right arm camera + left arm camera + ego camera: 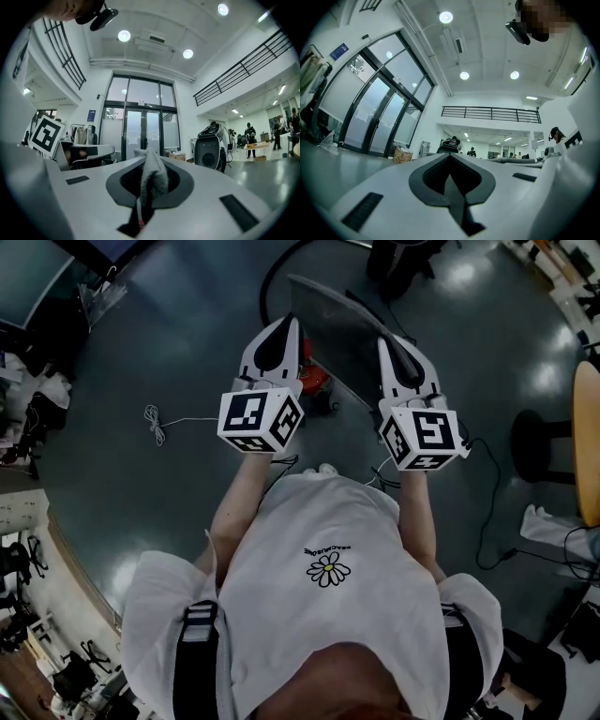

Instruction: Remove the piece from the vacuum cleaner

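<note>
Head view looked steeply down past the person's white T-shirt [328, 549] onto a dark grey floor [187, 324]. At the far left of that floor lay a thin white cable [155, 423] in a loose tangle. The left tongs [291, 322] were held out in front of the person, pointing away. In the left gripper view their two halves were pressed together with nothing between them, aimed up at tall windows [379, 112] and a balcony railing [490, 114]. Just right of the left tongs, on the floor between the two grippers, part of the red vacuum cleaner [317, 381] showed. A flat grey panel [342, 329] lay beside it, running farther away. The right tongs [383, 339] were held level with the left ones and apart from them. In the right gripper view they were closed, pinching a grey, fuzzy piece [152, 173] that stood up out of the gap between the tips, clear of the vacuum cleaner. Farther right a black stool [534, 442] stood on the floor. The rim of a round wooden desk [586, 442] showed at the right edge.
</note>
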The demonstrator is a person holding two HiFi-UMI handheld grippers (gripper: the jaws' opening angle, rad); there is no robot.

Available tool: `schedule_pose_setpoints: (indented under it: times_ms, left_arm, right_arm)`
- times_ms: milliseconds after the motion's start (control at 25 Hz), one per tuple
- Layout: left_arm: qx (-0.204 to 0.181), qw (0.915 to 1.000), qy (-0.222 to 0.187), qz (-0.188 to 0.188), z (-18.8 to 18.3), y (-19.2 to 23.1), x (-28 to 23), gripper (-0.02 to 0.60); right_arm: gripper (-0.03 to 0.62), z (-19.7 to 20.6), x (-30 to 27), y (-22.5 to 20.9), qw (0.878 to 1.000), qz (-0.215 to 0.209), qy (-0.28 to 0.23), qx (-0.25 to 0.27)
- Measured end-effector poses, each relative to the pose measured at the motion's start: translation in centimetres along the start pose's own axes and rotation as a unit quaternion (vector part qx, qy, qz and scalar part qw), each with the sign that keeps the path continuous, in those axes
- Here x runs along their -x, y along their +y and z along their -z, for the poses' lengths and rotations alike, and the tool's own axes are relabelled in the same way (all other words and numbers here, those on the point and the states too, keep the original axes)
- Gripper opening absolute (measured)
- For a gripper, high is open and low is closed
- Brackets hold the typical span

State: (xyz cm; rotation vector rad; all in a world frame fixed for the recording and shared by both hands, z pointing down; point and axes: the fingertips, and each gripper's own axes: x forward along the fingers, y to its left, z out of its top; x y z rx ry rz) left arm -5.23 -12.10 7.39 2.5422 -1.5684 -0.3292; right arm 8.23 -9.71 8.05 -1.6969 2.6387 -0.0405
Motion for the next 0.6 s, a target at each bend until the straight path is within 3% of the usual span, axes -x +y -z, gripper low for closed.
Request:
schedule_pose_setpoints:
  times_ms: [600]
  left_arm:
    - [-0.001,1.0,0.009,0.0,1.4,-1.3,0.7,0.006]
  right_arm:
    - [0.026,-0.1,2.0,-0.1,1.0,-0.005,-0.005,0.006]
